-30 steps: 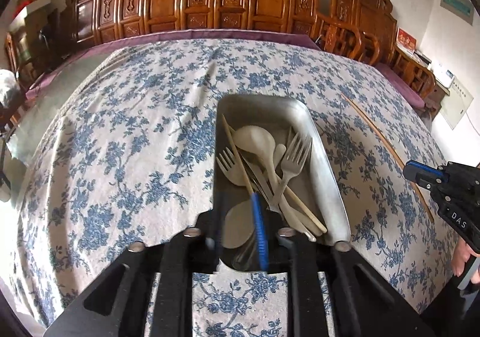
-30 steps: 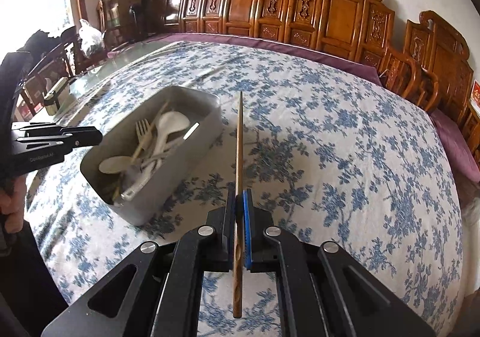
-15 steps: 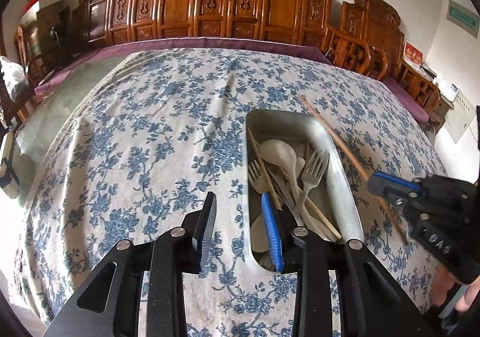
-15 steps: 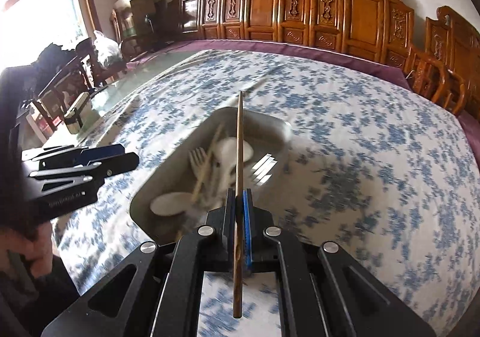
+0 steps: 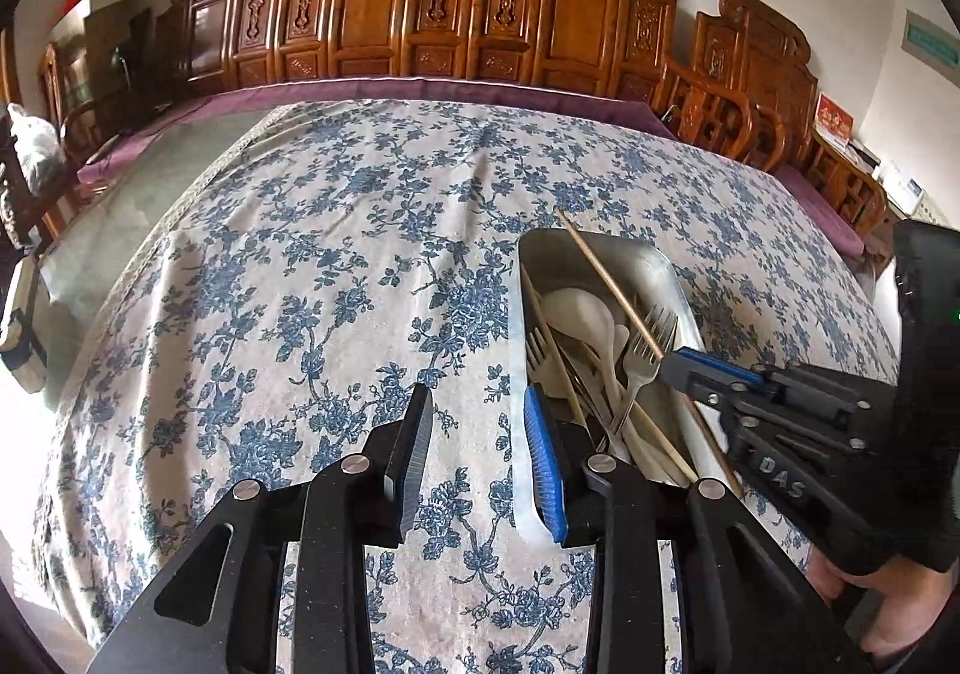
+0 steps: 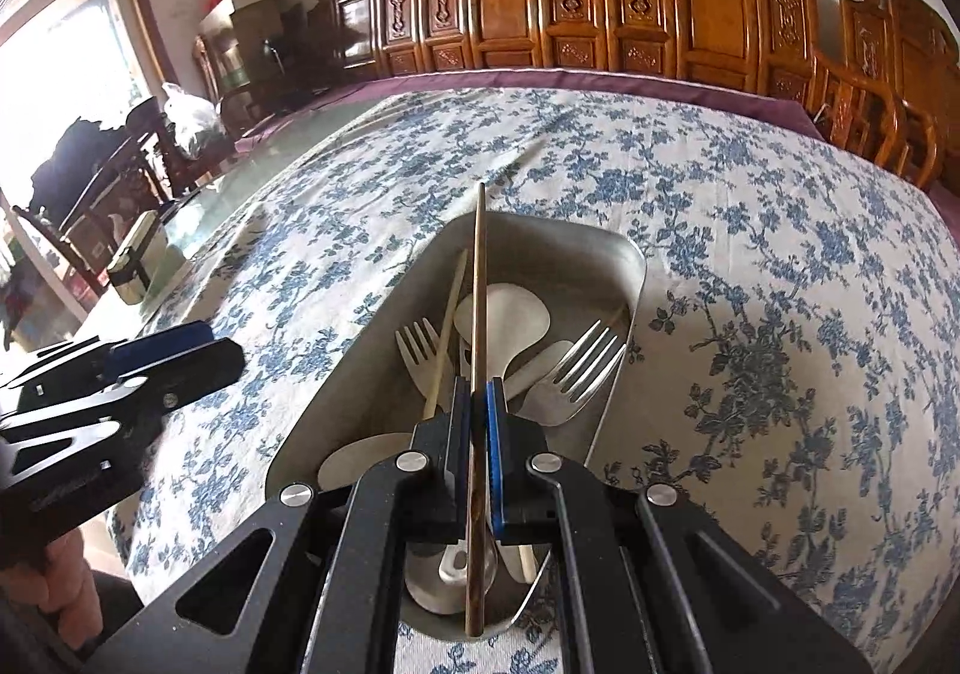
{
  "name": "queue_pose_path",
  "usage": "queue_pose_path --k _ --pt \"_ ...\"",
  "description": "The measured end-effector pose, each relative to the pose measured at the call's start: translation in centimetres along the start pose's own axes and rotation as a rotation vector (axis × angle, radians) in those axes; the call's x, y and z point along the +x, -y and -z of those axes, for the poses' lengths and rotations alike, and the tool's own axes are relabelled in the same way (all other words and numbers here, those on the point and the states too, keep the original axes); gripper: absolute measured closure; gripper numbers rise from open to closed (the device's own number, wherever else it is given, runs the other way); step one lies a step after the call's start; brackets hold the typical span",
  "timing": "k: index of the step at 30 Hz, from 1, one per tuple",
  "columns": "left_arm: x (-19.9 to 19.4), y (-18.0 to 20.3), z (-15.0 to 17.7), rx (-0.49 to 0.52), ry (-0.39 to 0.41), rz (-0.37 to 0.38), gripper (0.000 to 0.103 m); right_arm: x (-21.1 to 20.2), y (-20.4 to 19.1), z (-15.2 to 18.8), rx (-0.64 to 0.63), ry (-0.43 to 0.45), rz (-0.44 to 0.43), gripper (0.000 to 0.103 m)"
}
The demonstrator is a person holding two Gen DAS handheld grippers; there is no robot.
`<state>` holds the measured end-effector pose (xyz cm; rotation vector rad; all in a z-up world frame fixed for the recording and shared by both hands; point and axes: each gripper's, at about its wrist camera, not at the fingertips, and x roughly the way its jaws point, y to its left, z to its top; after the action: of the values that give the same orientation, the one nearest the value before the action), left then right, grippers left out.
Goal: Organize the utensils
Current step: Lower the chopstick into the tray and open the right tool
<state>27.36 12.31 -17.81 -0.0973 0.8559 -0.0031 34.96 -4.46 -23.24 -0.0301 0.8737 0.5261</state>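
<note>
Chopstick (image 5: 612,296) in my right claw (image 5: 675,365) is now above the metal tray (image 5: 672,278), when a second ago it was hanging over the tablecloth beside it; I judge that this piece is nearly delivered and only the release is missing. From the left wrist view, my left claw (image 5: 480,458) is released, with nothing between its two pads, and it hovers over the flowered table (image 5: 300,284) just left of the tray's near corner; a second ago it was directly over the tray and narrower, so it seems it has let go of something there and moved aside. The tray already holds forks (image 5: 645,341), pale spoons (image 5: 585,311) and a lighter chopstick (image 5: 549,332), all lying lengthwise. From the right wrist view, my right claw (image 6: 478,404) is clenched on the dark chopstick (image 6: 477,284) near its thick end, and the stick runs forward along the tray's (image 6: 636,278) long axis, with its tip reaching the far rim. It hangs above the fork (image 6: 576,374) and the spoon (image 6: 510,314); I cannot tell if it touches them. The left claw (image 6: 180,356) waits well apart, at the left side.
</note>
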Motion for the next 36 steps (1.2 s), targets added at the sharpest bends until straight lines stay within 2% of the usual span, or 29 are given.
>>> queue_pose_path --k 11,22,27,34,36 --pt "-0.1 0.2 0.1 0.005 -0.001 0.001 0.073 1.4 -0.6 1.3 -0.004 -0.029 0.004 0.097" --pt "0.1 0.3 0.1 0.006 -0.003 0.0 0.073 2.5 0.1 0.4 0.015 -0.031 0.006 0.097" --pt "0.0 0.3 0.1 0.009 0.0 0.001 0.073 1.6 0.4 0.2 0.018 -0.003 -0.031 0.096" --pt "0.1 1.1 0.3 0.019 0.0 -0.002 0.071 -1.8 0.8 0.7 -0.016 0.046 -0.016 0.096" --pt "0.0 1.5 0.4 0.024 0.0 -0.004 0.065 -3.2 1.2 1.1 -0.017 0.06 -0.005 0.096"
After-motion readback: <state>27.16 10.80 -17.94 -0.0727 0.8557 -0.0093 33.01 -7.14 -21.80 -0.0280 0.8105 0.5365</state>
